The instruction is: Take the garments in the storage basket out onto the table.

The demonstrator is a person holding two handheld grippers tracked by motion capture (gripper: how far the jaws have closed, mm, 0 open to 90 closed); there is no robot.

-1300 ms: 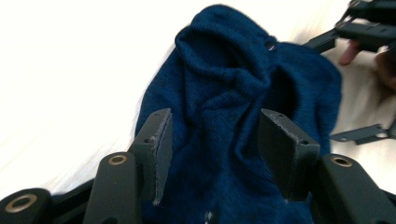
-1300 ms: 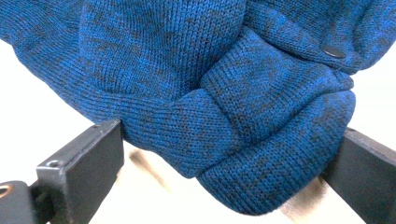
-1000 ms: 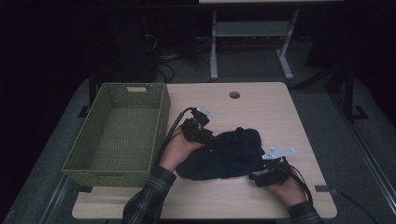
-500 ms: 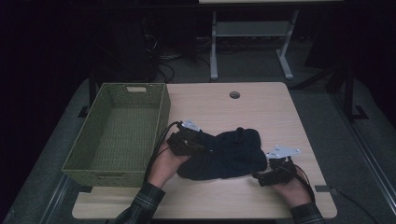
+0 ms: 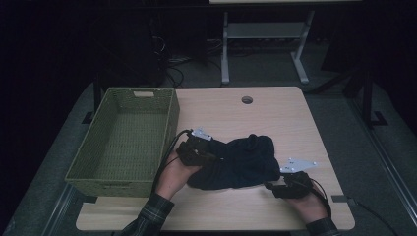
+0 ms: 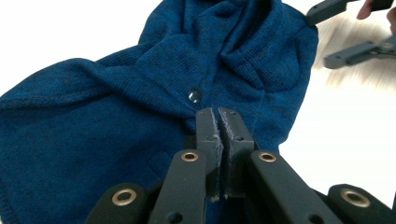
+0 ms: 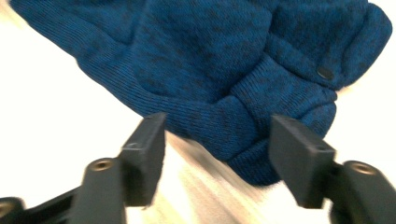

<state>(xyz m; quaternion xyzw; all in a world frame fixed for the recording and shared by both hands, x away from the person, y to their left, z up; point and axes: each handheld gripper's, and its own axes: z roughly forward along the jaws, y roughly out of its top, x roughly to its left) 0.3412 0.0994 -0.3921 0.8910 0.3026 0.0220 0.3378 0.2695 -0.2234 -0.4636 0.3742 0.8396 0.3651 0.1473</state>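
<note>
The dark blue knitted cardigan with snap buttons lies crumpled on the light wooden table, at 3 o'clock from the green woven basket. The left gripper has its jaws pressed together, pinching a fold of the knit just below a dark snap button. The right gripper, at the cardigan's 5 o'clock edge, has just been closing; its jaws stand half apart, straddling a ribbed cuff without touching it.

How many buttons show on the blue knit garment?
2 buttons on the blue knit garment: one just beyond the left tongs' tips, one near the folded edge in the right gripper view. Folds may hide more.
</note>
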